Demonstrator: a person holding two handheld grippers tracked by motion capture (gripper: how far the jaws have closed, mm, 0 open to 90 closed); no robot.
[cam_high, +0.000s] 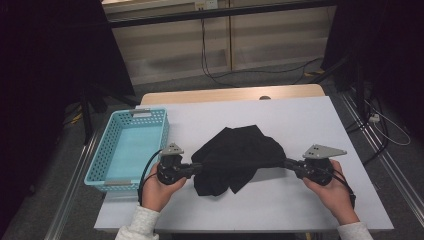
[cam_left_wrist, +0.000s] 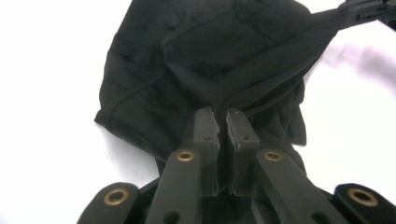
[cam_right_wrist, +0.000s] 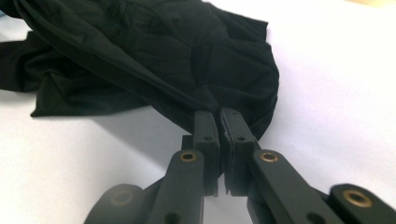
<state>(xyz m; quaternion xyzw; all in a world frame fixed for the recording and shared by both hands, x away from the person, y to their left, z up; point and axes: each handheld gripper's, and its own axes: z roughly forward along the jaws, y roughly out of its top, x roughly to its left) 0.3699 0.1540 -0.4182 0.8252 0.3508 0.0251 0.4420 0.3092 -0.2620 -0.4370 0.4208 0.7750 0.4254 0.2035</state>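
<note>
High view: black cloth (cam_high: 237, 157) lies crumpled at the middle of the white table (cam_high: 310, 120). Left gripper (cam_high: 196, 169) pinches its left edge; right gripper (cam_high: 289, 163) pinches its right edge. Blue basket (cam_high: 111, 175) stands at the table's left side, nothing visible in it.

Left gripper view: jaws clenched on a fold of the cloth, fabric bunched between the pads (cam_left_wrist: 208, 128); a taut ridge runs to the far right corner.

Right gripper view: jaws clamped on a gathered hem, the rest of the garment lying in a heap on the table beyond.

Step in hand, judged: both grips taken, cloth about to be lifted or spread. Next move calls for raising both hands together and drawing them apart evenly, so neither hem slips free.
</note>
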